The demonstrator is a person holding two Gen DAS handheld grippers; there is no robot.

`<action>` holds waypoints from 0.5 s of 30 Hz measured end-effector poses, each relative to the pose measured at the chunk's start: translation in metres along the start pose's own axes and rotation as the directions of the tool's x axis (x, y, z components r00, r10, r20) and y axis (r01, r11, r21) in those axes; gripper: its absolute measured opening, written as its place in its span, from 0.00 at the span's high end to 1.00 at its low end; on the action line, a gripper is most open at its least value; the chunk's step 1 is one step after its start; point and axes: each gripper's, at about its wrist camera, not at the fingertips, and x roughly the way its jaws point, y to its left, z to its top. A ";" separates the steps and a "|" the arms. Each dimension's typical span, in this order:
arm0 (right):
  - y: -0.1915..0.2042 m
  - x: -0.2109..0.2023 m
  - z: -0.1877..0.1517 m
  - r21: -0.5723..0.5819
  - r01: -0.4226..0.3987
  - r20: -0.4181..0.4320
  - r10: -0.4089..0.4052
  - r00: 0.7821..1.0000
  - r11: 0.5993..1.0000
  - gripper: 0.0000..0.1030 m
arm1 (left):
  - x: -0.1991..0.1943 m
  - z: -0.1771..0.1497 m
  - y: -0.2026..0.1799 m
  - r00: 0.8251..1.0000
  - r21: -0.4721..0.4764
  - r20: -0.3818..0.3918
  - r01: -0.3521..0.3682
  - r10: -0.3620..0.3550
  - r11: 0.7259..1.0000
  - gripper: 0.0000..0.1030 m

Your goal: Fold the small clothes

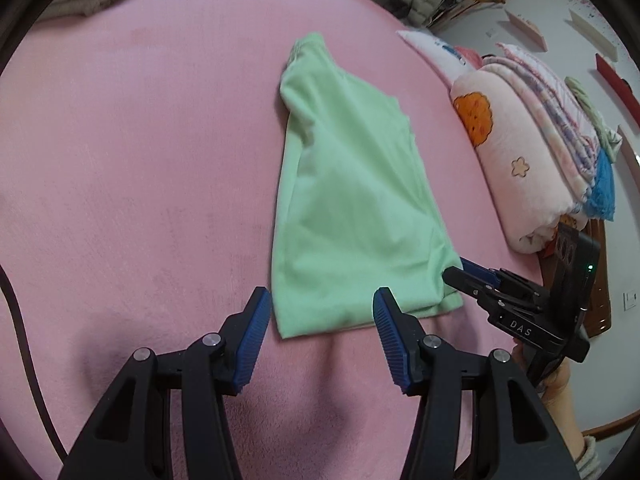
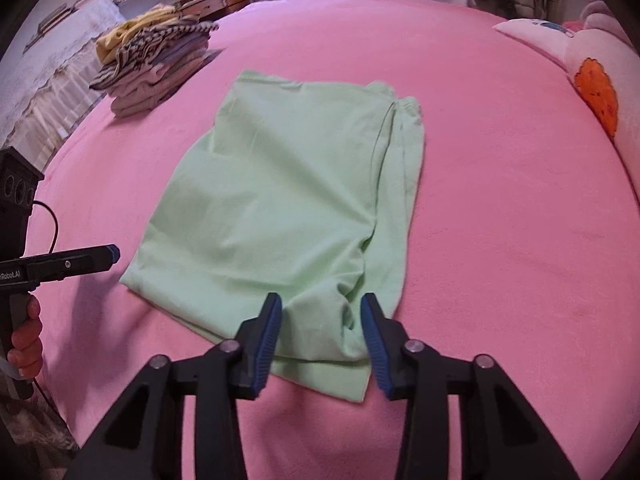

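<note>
Shirt (image 1: 352, 184) lying flat on the pink bed (image 1: 140, 160), light green, already folded lengthwise into a long narrow shape, one side panel lapping over the body. In the right wrist view the shirt (image 2: 280, 208) is running away from the camera, its overlapped fold sitting along the right edge.

Left gripper (image 1: 320, 320) hanging just above the shirt's near hem, jaws spread wide, nothing between the blue pads (image 1: 252, 340). One pad sitting just off the hem's left corner, the other over the hem near its right side. Whether the pads are touching cloth is not clear.

Right gripper (image 2: 320, 332) sitting at the near right corner of the shirt, jaws spread, straddling a bunched bit of fabric but not pinching it. In the left wrist view the right gripper (image 1: 476, 276) is coming in from the right, tips at the hem's right corner. In the right wrist view the left gripper (image 2: 80, 260) is showing side-on at the left, just beside the shirt's left edge.

Folded clothes pile (image 2: 152, 64) sitting well apart at the bed's far left. Rolled blanket (image 1: 532, 152) with an orange cookie print lying along the bed's right side, near the shirt but apart from it.
</note>
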 end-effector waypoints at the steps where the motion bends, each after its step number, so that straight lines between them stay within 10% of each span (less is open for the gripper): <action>1: 0.002 0.003 -0.002 -0.016 0.010 -0.009 -0.010 1.000 1.000 0.77 | 0.007 0.000 -0.004 1.000 0.001 -0.010 -0.009 0.009 1.000 0.51; 5: 0.003 0.000 -0.008 -0.022 0.014 0.004 -0.014 1.000 1.000 0.93 | 0.030 0.001 -0.016 0.995 0.053 -0.047 -0.083 0.085 0.995 0.89; 15: -0.006 -0.012 -0.026 0.070 -0.027 0.025 0.025 0.999 0.997 0.95 | 0.013 -0.005 -0.025 0.994 0.133 0.004 -0.111 0.111 0.985 0.95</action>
